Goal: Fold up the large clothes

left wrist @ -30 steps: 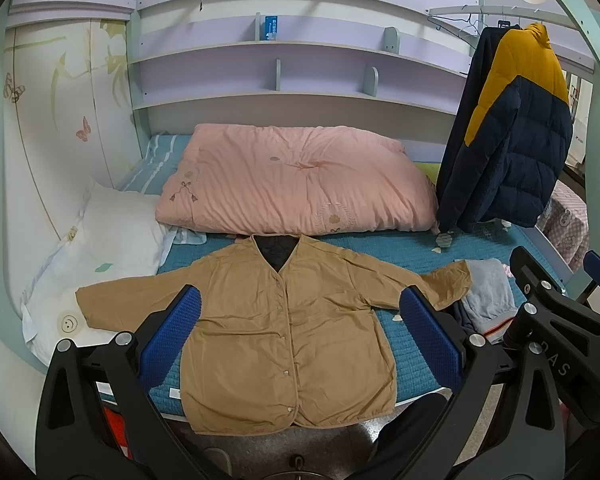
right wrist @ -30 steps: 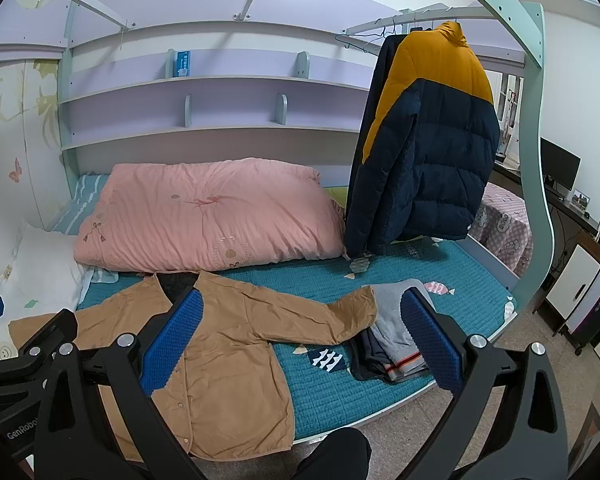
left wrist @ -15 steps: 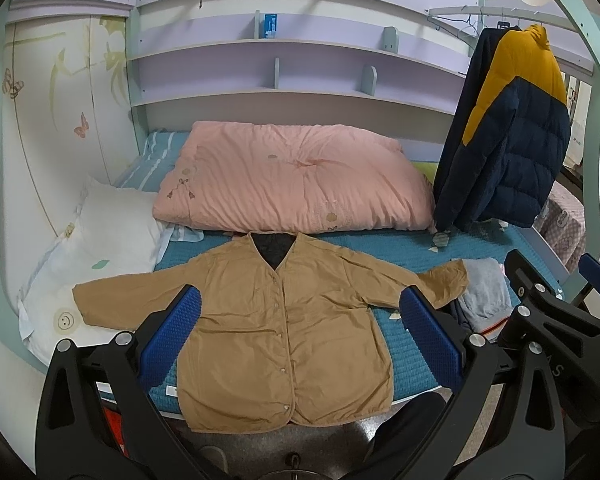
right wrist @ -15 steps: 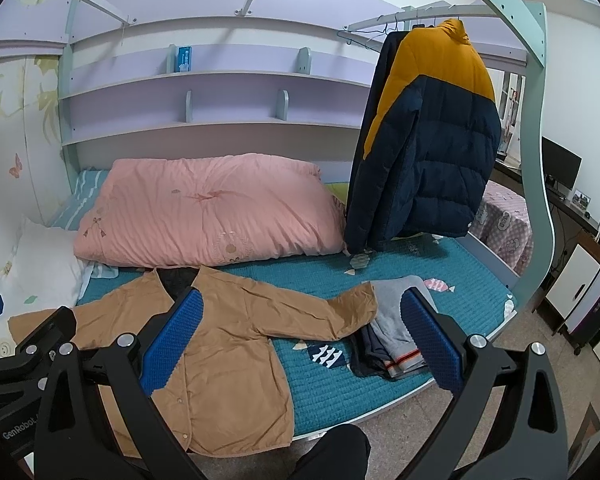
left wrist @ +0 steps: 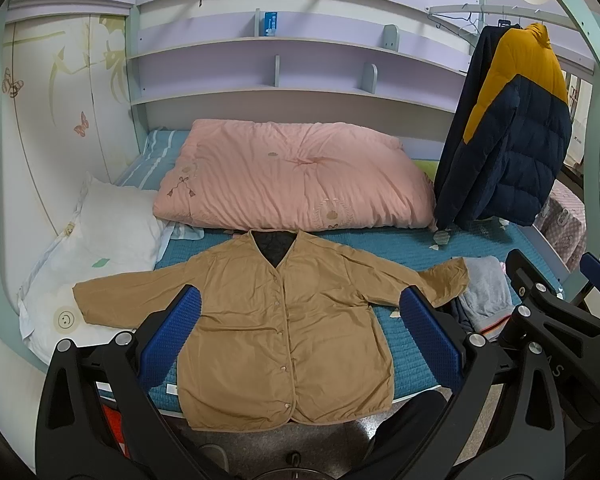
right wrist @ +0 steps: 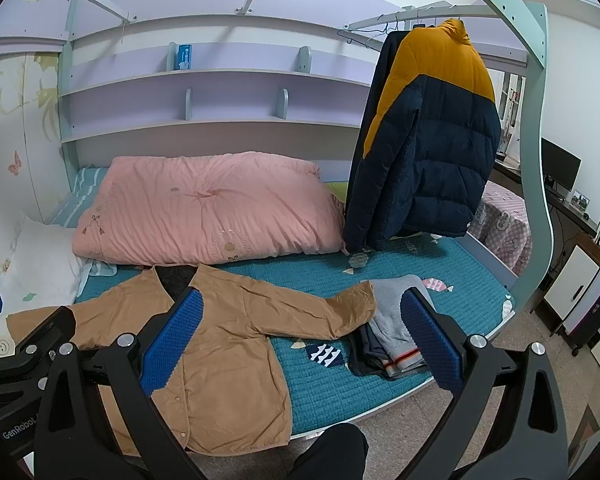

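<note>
Left wrist view
Bed: a teal quilted bed [left wrist: 412,256] is filling the middle of the room, under lilac wall shelves [left wrist: 300,88].
Jacket: a tan jacket [left wrist: 276,320] is lying flat and buttoned on the bed's near part, sleeves spread to both sides, its hem hanging past the bed's near edge.
Behind the jacket: a pink duvet [left wrist: 296,184] is lying folded against the back wall.
Left of the jacket: a white pillow [left wrist: 100,248] is lying under the sleeve end.
Right of the jacket: grey folded clothes [left wrist: 484,292] are sitting by the other cuff; a navy and yellow puffer coat [left wrist: 512,136] is hanging from a rail above.
Left gripper [left wrist: 300,338]: hovering over the jacket, its blue pads spread wide, gripping nothing.

Right wrist view
Bed [right wrist: 412,280]: its teal cover is showing fish patterns right of the jacket [right wrist: 220,344].
Right of the jacket: the grey folded clothes [right wrist: 396,320] are touching the cuff; the puffer coat [right wrist: 432,136] is hanging beyond them.
Behind the jacket: the pink duvet [right wrist: 208,208].
Room: a tiled floor [right wrist: 532,360] is running along the bed's right side.
Right gripper [right wrist: 302,342]: hovering with pads wide apart, gripping nothing.
</note>
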Motion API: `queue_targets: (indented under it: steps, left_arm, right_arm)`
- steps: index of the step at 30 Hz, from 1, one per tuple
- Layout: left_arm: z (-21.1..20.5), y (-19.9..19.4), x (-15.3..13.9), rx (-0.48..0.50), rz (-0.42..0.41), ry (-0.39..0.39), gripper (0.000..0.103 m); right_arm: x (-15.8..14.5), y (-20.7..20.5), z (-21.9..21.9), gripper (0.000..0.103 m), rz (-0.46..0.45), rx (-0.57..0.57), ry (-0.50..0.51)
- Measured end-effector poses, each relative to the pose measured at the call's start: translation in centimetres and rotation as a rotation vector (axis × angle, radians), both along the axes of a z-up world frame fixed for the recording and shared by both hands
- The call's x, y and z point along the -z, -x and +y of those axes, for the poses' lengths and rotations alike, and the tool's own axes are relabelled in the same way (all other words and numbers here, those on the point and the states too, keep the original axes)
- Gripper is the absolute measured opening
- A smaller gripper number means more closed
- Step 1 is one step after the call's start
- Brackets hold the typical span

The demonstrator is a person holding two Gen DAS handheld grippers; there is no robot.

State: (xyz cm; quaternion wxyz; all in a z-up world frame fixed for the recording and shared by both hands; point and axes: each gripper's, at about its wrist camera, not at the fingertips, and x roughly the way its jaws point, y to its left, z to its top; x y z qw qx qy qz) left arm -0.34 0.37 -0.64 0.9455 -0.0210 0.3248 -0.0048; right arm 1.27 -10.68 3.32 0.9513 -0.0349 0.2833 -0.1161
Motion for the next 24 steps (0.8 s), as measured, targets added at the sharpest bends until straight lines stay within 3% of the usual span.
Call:
queue_targets:
  steps: [24]
  left_arm:
    - [0.41, 0.21, 0.79, -0.004, 0.011, -0.003, 0.100]
  right_arm:
    - [0.48, -0.09, -0.13, 0.096, 0.011, -0.005, 0.002]
